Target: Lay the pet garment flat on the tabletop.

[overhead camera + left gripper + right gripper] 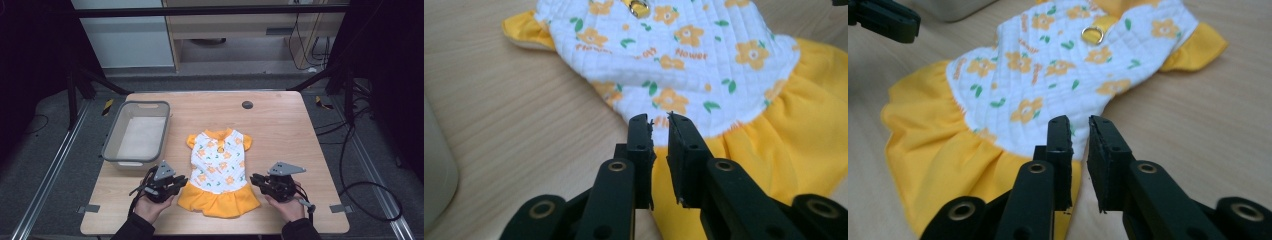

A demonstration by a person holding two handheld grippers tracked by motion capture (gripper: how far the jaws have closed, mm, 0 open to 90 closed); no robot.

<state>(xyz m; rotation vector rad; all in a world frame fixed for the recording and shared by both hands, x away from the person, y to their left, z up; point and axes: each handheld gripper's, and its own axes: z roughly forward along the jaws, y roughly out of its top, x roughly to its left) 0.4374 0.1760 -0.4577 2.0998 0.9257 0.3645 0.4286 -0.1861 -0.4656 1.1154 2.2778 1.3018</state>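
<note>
A small dress [219, 167] lies flat on the wooden table [280, 130], with a white flower-print top and a yellow skirt toward the person. My left gripper [184, 181] is held just left of the skirt's waist, its jaws pointing at the cloth. In the left gripper view its jaws [660, 120] stand a narrow gap apart above the dress [674, 50], nothing between them. My right gripper [254, 179] hovers at the dress's right side. Its jaws [1079, 122] also show a narrow gap, over the edge of the dress [1058, 60].
A grey plastic basket [112, 145] stands at the table's left, beyond my left gripper. A small black round cap [247, 105] sits in the tabletop at the back. Cables lie on the floor to the right.
</note>
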